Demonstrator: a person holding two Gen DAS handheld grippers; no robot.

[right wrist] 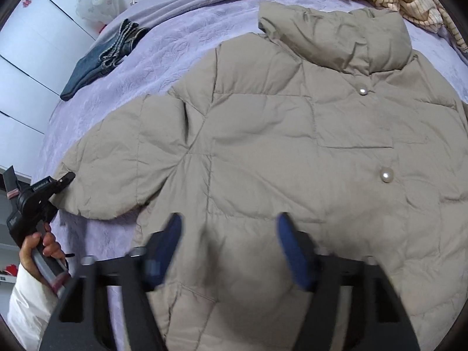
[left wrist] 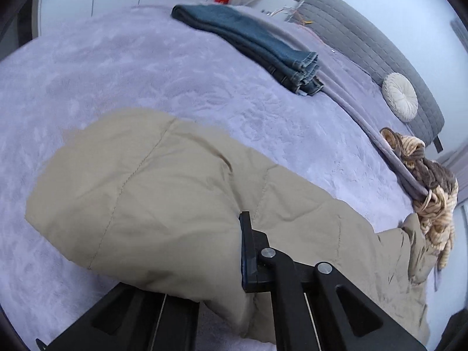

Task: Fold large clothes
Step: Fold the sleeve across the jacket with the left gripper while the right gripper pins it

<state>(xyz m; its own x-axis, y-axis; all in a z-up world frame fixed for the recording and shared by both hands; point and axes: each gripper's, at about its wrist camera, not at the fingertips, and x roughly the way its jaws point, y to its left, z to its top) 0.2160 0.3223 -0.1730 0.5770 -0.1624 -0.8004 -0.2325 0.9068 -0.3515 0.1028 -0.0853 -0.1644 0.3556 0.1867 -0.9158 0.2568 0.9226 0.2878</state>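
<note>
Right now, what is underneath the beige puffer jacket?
The beige puffer jacket lies spread on the lavender bedspread, which shows all around it. The left gripper clamps the sleeve cuff. Whatever lies directly beneath the jacket's body is covered.

Place: we see a home bedroom.
Evidence: a lilac-covered bed, grey quilted headboard, round cushion, white wardrobe doors.

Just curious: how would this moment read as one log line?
left claw: shut on jacket sleeve | right claw: open above jacket | bed: jeans folded
</note>
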